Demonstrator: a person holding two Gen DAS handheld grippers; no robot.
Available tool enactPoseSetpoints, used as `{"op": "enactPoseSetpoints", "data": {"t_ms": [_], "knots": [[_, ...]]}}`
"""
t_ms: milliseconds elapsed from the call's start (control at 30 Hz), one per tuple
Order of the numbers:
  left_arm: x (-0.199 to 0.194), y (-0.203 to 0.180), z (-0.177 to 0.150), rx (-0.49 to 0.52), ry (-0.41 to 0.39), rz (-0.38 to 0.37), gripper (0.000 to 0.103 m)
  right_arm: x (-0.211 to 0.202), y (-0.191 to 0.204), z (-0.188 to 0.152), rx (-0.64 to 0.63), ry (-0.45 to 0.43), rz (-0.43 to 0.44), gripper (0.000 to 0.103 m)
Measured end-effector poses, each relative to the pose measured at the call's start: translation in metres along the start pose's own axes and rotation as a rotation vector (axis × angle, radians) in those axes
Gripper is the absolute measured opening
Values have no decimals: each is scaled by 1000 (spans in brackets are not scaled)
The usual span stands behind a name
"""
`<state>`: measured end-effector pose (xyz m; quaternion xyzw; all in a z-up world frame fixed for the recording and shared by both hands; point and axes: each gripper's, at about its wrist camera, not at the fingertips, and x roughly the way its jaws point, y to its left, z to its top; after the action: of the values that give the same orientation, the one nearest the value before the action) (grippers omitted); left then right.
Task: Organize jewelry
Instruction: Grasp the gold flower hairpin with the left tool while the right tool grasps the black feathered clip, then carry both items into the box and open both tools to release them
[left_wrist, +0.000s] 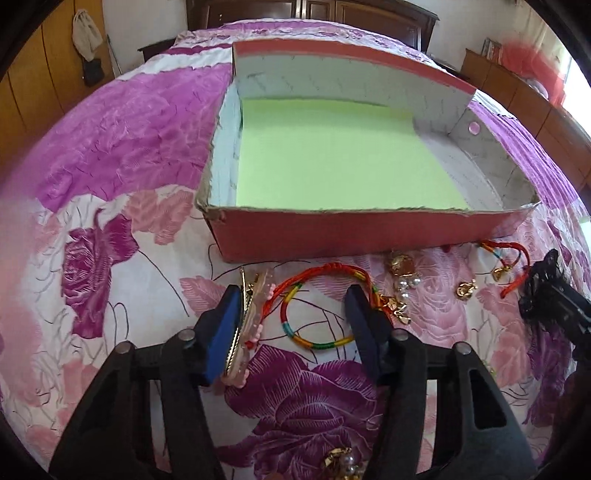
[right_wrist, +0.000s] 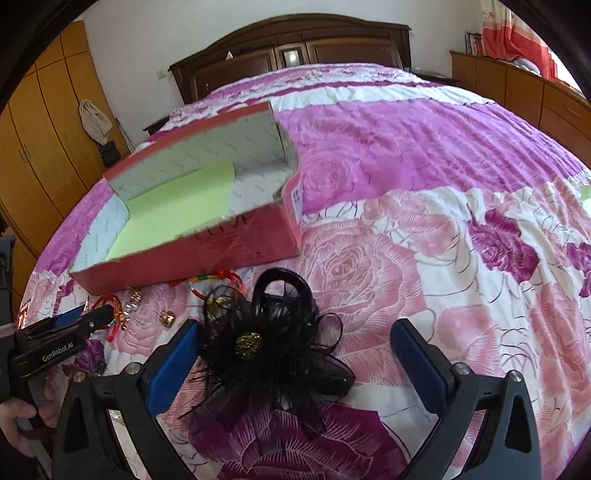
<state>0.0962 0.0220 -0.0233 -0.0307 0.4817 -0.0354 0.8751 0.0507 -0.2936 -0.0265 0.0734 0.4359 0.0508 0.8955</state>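
Observation:
On the flowered bedspread, a rainbow thread bracelet (left_wrist: 317, 314) lies between the fingers of my left gripper (left_wrist: 294, 295). A gold and pink hair clip (left_wrist: 245, 321) rests against the left finger's inner pad. The jaws stand partly apart and do not squeeze either piece. My right gripper (right_wrist: 295, 325) is wide open around a black feather flower hairpiece (right_wrist: 266, 343), whose feathers brush the left pad. Just behind the jewellery stands the red cardboard box (left_wrist: 332, 236) lined with green paper (left_wrist: 332, 155); nothing lies in it. The box (right_wrist: 207, 258) also shows in the right wrist view.
Pearl and gold earrings (left_wrist: 402, 273), a gold charm (left_wrist: 465, 288) and a red thread bracelet (left_wrist: 506, 258) lie in front of the box. Another pearl earring (left_wrist: 343, 461) lies under my left gripper. Wooden wardrobes (right_wrist: 37, 147) flank the bed, with a dark headboard (right_wrist: 295, 48) behind.

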Motion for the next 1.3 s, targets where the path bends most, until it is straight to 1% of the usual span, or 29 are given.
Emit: {"op": "enactPoseSetpoints", "data": {"t_ms": [167, 333, 433, 500, 567, 600, 633, 667, 767, 800, 833, 867, 967, 1100, 1300], "knots": [[7, 1, -5, -5, 1, -4, 51, 10, -2, -5, 10, 24, -13, 99], [10, 1, -7, -13, 2, -6, 52, 14, -1, -10, 8, 34, -18, 98], [7, 1, -6, -10, -6, -6, 50, 14, 0, -13, 0, 34, -27, 96], [2, 0, -9, -14, -20, -8, 43, 13, -1, -13, 3, 28, -28, 91], [-4, 0, -12, -14, -28, -11, 25, 10, -1, -14, 10, 24, -25, 84], [-5, 1, -12, -14, -30, -14, 19, 9, -2, -13, 13, 23, -22, 82], [-8, 2, -13, -14, -31, -20, 10, 6, -2, -14, 16, 18, -17, 76], [-10, 3, -13, -13, -31, -29, 10, 5, -1, -14, 16, 16, -14, 69], [-16, 5, -14, -9, -38, -40, 10, 0, 0, -13, 9, 5, -3, 60], [-18, 5, -15, -8, -41, -44, 10, -2, 2, -13, 2, 1, 5, 52], [-22, 5, -16, -9, -44, -48, 10, -5, 3, -13, -5, -4, 4, 47], [-26, 5, -17, -8, -50, -54, 10, -8, 5, -13, -14, -12, 2, 45], [-39, 4, -20, -3, -74, -68, 10, -16, 9, -13, -32, -38, 4, 43], [-61, 2, -23, 14, -128, -83, 10, -29, 11, -11, -35, -72, 22, 42], [-84, 5, -20, 2, -189, -124, 10, -49, 17, -8, -49, -133, 49, 41]]}}
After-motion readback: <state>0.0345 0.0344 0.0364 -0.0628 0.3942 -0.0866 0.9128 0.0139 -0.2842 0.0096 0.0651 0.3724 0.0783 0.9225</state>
